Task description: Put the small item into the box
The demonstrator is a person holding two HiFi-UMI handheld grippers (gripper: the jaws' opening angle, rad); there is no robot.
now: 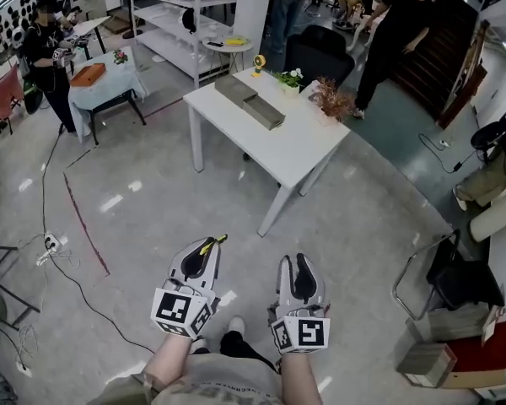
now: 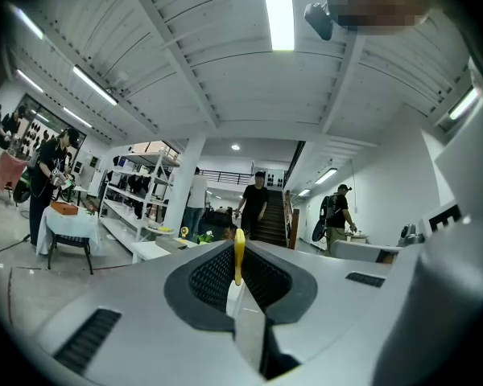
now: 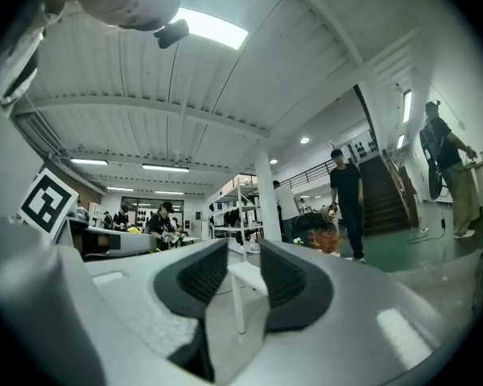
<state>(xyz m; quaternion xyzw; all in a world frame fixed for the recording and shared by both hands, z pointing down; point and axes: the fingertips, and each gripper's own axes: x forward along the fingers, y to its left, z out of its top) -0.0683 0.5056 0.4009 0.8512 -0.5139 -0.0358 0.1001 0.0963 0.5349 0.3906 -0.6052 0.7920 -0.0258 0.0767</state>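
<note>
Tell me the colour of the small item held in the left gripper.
Yellow. The small item shows best in the left gripper view, pinched between the jaws.

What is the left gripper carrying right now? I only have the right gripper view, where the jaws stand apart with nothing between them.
Observer: The left gripper is shut on a thin yellow item, which stands upright between the pads.
Operator: Where is the box?
Observer: In the head view, a long grey box lies on the white table, toward its far left edge.
Operator: How does the left gripper sit relative to mine?
Observer: It is side by side with the right gripper. Both are over the floor, short of the table.
</note>
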